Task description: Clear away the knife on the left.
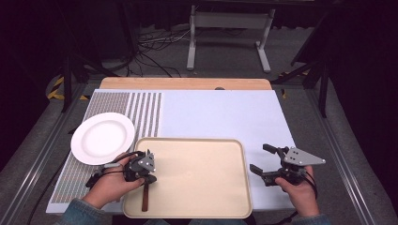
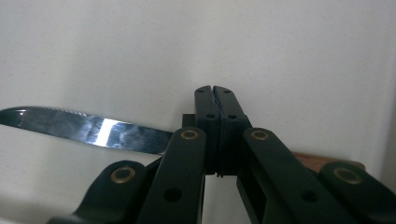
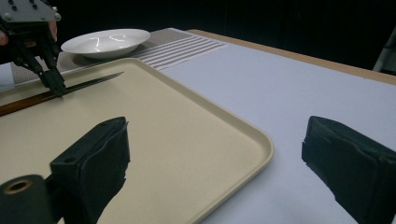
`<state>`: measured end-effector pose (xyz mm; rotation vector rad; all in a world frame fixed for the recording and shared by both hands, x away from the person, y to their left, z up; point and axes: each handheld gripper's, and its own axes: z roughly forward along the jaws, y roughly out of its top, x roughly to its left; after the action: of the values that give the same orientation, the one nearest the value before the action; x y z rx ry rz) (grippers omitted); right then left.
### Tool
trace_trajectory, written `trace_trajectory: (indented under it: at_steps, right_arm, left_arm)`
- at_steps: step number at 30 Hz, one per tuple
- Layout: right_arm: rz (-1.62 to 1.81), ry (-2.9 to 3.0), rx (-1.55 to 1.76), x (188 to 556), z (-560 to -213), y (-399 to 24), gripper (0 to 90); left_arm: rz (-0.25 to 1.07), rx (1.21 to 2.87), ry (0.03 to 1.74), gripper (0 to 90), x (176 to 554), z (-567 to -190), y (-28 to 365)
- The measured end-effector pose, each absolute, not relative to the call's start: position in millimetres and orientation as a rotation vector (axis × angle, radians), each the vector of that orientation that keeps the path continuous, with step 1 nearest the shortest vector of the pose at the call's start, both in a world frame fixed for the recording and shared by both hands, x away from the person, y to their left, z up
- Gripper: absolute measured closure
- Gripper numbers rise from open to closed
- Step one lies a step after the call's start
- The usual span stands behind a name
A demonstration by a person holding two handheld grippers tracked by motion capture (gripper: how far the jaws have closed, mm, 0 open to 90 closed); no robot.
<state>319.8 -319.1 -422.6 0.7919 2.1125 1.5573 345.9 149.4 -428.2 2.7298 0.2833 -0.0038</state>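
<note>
Knife (image 2: 88, 128) flat on tray (image 1: 225, 197), left tool (image 2: 218, 100) clamped at its handle

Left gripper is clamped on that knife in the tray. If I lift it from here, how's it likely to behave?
The knife looks stiff, with a steel blade and wooden handle, so it probably won't sag. The left gripper pinches it where blade meets handle, so either end might dip or pivot. It lies flat in the tray; the glossy blade could be slippery.
</note>
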Motion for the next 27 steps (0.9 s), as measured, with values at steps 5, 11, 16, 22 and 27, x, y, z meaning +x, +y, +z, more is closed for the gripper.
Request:
trace_trajectory:
  at_steps: [5, 11, 16, 22, 27]
  right_arm:
    - [1.556, 2.116, 0.79, 319.7, -422.7, -318.2, 8.0]
    - [1.558, 2.114, 0.793, 319.9, -422.6, -318.3, 8.0]
    - [1.557, 2.117, 0.793, 320.2, -423.0, -317.8, 8.0]
    - [1.562, 2.112, 0.793, 320.0, -422.4, -318.0, 8.0]
    - [1.563, 2.111, 0.793, 319.8, -422.1, -318.1, 8.0]
  left_arm:
    - [0.0, 2.762, 0.291, 90.0, 344.2, -429.2, 150.5]
    - [-0.001, 2.752, 0.318, 90.0, 346.3, -429.3, 154.9]
    - [-0.005, 2.749, 0.324, 90.0, 346.7, -429.0, 155.3]
    - [-0.01, 2.691, 0.326, 83.9, 346.8, -425.2, 156.9]
    - [0.004, 2.666, 0.342, 80.8, 347.5, -420.5, 158.3]
